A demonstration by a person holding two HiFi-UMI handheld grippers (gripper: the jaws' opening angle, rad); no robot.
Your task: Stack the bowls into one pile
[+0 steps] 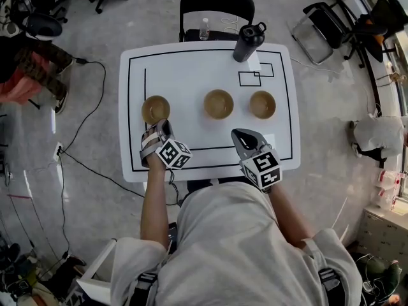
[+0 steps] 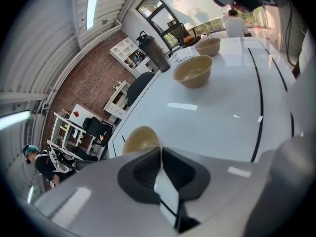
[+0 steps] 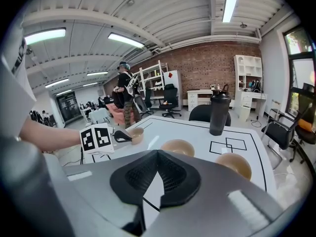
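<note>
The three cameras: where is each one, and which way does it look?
Head view: on the person's head, looks steeply down at the table, the left bowl, middle bowl and right bowl; shows arms, shirt, left gripper and right gripper.
Left gripper view: rides the left gripper, looks along its closed jaws across the table past the left bowl.
Right gripper view: rides the right gripper, faces the bottle and brick wall; shows the left forearm.
Shared: all three show the bowls and bottle.

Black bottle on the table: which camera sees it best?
The right gripper view: the black bottle stands upright, whole from lid to base, side-on. The head view sees it from above at the far edge of the table. The left gripper view shows it small and slanted.
</note>
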